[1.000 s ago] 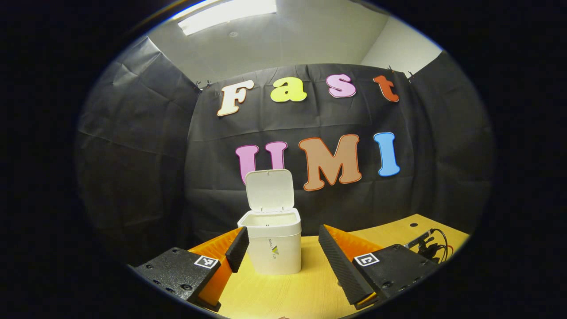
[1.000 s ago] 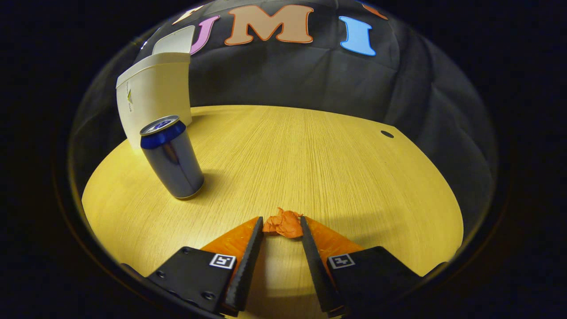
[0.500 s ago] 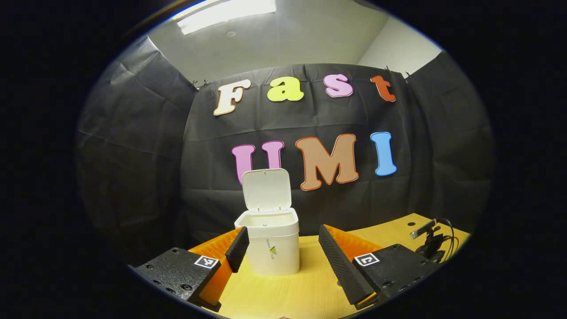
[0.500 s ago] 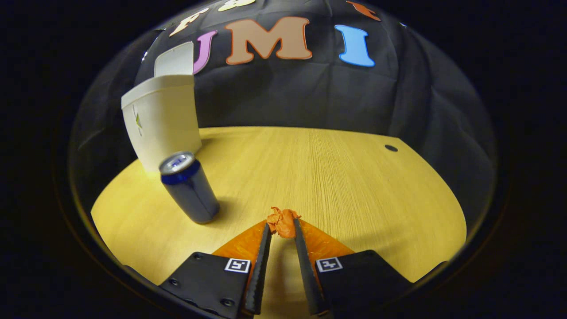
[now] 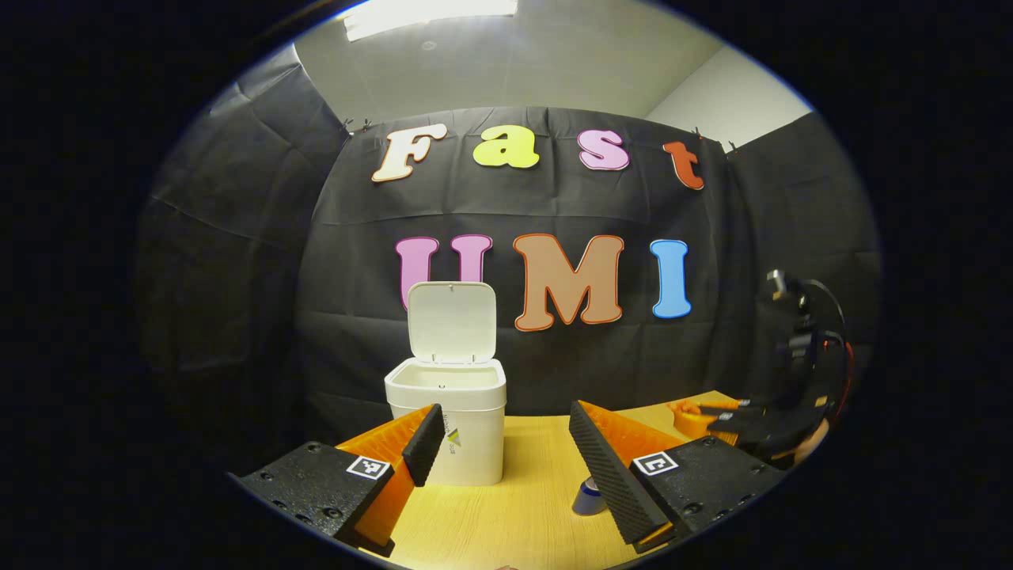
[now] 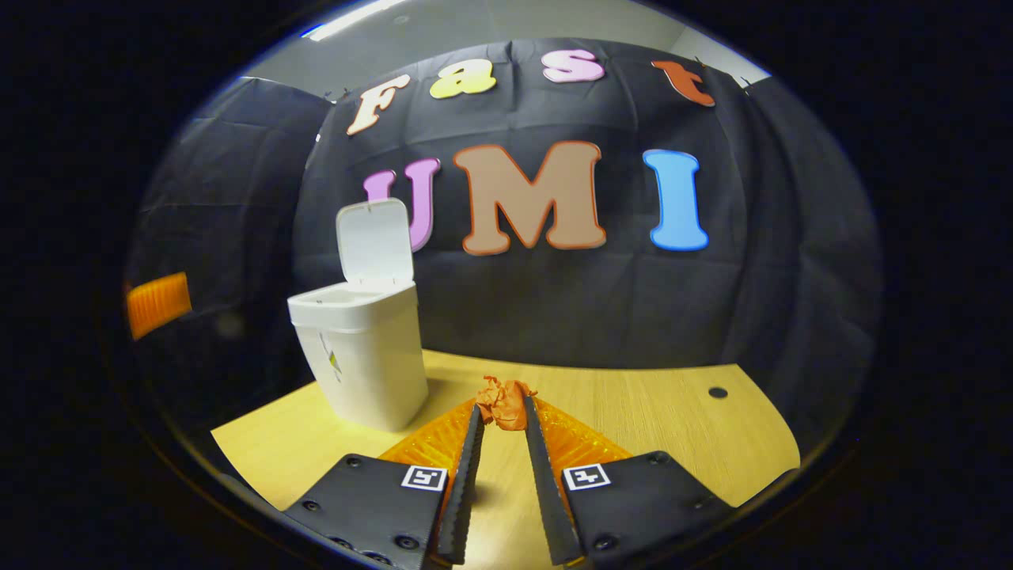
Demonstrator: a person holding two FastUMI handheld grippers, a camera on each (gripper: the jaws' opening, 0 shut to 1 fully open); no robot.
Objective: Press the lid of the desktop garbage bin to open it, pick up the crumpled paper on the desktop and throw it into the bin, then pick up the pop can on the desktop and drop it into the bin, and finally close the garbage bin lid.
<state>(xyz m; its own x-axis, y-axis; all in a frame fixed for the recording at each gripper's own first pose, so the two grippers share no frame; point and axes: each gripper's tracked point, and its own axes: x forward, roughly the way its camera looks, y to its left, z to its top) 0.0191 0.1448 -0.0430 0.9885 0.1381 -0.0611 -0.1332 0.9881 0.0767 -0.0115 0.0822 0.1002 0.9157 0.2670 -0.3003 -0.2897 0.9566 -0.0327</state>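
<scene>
Lifted since a moment ago, my right gripper (image 6: 500, 412) now carries the crumpled paper (image 6: 504, 401) clear of the desktop (image 6: 633, 412) — both fingers pinch the orange wad at their tips. In the right gripper view the bin (image 6: 360, 356) stands to the left with its lid (image 6: 374, 241) tipped up, and the paper is held near it, off to its right. In the left gripper view my left gripper (image 5: 506, 447) has its fingers spread wide, holding nothing, with the open bin just beyond the left finger — the pop can (image 5: 589, 497) peeks out beside the right finger, standing on the desktop.
</scene>
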